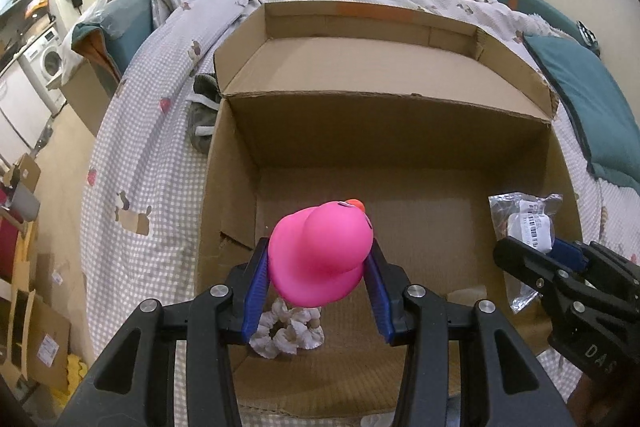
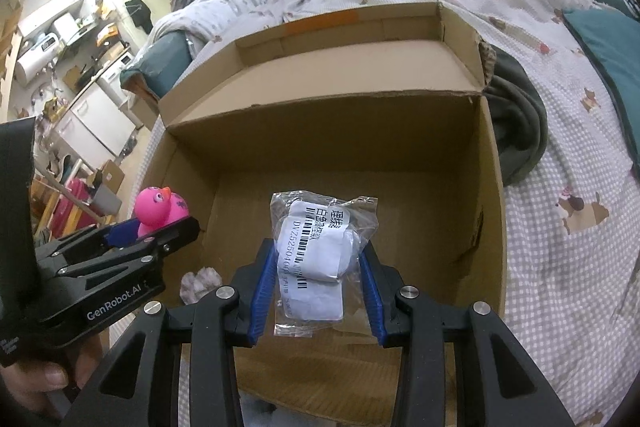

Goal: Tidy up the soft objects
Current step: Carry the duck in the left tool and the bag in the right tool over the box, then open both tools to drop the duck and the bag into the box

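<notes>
Holding both loads over the open cardboard box (image 1: 400,131) on the bed (image 1: 152,163), likely for dropping in: left gripper (image 1: 318,259) jaws pinching the pink rubber duck (image 1: 320,251) at nine o'clock, right gripper (image 2: 320,267) jaws pinching the bagged white item (image 2: 320,251) at three, scrunchie (image 1: 288,331) lying inside already.

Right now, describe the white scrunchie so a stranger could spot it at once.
Find the open cardboard box on the bed. On its floor, near corner, lies the white scrunchie, directly beneath the pink duck. It alone is ruffled white fabric in a ring.
</notes>
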A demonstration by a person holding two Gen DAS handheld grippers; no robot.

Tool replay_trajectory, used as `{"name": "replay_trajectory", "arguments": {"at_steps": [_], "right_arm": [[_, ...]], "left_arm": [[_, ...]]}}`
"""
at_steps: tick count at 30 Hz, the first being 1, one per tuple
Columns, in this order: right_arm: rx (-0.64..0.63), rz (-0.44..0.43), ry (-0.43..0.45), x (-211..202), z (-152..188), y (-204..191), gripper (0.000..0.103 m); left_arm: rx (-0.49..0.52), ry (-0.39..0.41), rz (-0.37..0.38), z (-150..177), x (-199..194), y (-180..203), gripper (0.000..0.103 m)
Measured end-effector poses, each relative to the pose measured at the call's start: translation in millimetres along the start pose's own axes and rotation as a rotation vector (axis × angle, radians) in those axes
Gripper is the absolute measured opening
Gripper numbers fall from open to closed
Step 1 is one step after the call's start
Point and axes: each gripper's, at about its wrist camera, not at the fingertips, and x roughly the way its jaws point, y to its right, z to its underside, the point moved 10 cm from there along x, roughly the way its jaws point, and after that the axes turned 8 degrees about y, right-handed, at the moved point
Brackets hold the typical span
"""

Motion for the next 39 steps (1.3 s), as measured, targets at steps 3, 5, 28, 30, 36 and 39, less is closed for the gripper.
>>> {"name": "replay_trajectory", "arguments": {"at_steps": [3, 5, 28, 30, 36, 39], "right_arm": [[0.007, 0.009, -0.011, 2, 0, 3, 0.042], [0.013, 0.014, -0.013, 2, 1, 6, 0.042], [0.032, -0.003, 0.028, -6, -5, 6, 0.044], [0.041, -0.011, 0.033, -7, -6, 7, 0.052], [0.083, -0.013, 0.06, -12, -11, 13, 0.076], [0.089, -0.01, 0.059, -12, -11, 13, 0.076]], "left_arm": [[0.01, 0.001, 0.0, 0, 0, 1, 0.041], [0.027, 0.008, -0.012, 0, -1, 1, 0.041], [0.059, 0.018, -0.056, 5, -3, -5, 0.06], [0.059, 0.02, -0.052, 5, -4, -5, 0.064], [0.057, 0.015, -0.056, 5, -5, -6, 0.065], [0.047, 0.011, -0.059, 5, -5, -8, 0.065]]}}
